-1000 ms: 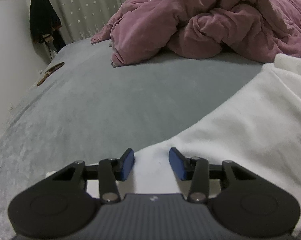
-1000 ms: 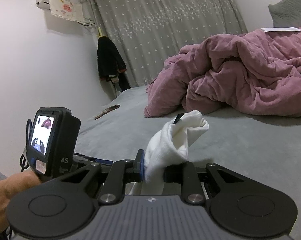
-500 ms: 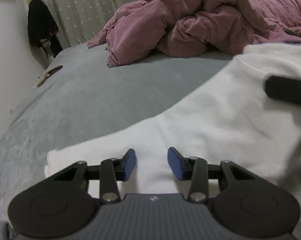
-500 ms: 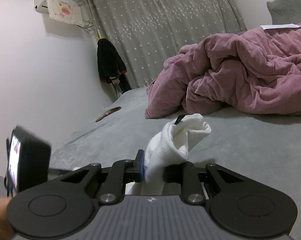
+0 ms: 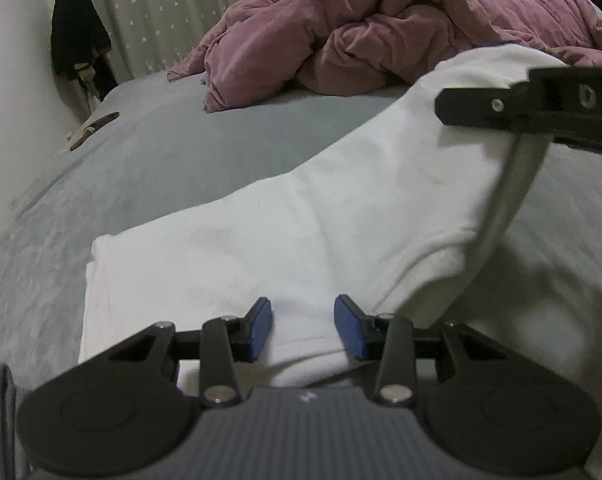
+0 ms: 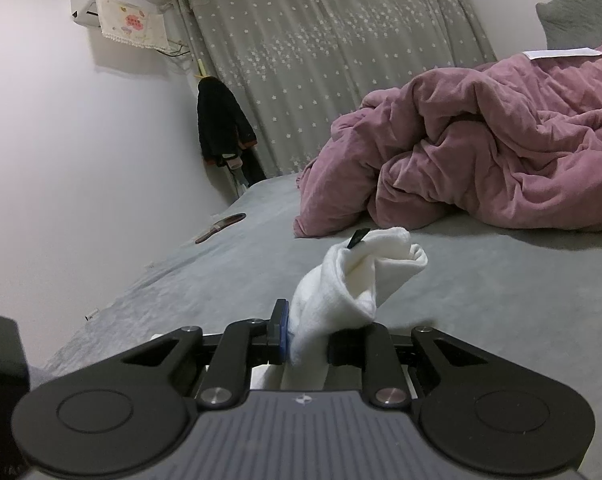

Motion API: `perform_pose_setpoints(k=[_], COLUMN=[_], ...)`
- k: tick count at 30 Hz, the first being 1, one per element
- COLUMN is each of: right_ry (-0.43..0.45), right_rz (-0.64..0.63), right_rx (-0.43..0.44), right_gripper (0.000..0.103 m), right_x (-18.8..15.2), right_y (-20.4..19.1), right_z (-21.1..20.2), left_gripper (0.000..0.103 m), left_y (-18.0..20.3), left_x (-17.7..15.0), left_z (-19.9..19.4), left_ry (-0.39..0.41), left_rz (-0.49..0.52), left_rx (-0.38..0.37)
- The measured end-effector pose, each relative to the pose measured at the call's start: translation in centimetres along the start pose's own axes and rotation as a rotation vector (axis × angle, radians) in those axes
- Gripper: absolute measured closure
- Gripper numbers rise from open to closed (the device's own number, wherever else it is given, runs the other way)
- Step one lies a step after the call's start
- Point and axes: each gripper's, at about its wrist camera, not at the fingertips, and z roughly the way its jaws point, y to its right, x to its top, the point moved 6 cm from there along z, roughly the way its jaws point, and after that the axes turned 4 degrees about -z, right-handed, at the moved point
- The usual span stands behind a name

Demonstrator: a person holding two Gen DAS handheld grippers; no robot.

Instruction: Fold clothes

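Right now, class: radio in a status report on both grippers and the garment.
Left gripper open over white garment. Right gripper shut on bunched white garment. Pink duvet behind, clear.

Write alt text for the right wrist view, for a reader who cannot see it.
The right claw is shut on a bunched fold of white garment that sticks up between its pads, above a grey bed. Behind lie a crumpled pink duvet, a star-patterned curtain and a dark coat hanging in the corner.

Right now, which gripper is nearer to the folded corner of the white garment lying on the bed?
Left. The left gripper hovers beside that folded corner; the right gripper holds a bunched part of the white garment raised further along.
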Motion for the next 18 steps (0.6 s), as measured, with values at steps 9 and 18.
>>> perform_pose_setpoints(k=[9,18], right_ry=[0.003,0.011], right_rz=[-0.014,-0.020], right_rx=[-0.004,0.016], right_gripper=[0.084,0.084], right_x=[0.0,0.3], right_y=[-0.1,-0.8], right_z=[-0.1,-0.4], left_gripper=[0.062,0.062], left_y=[-0.7,-0.1], left_x=[-0.8,-1.4], left_z=[-1.5,-1.4], left_ry=[0.014,0.035], left_rz=[-0.029,-0.010], left_rx=[-0.048,-0.037])
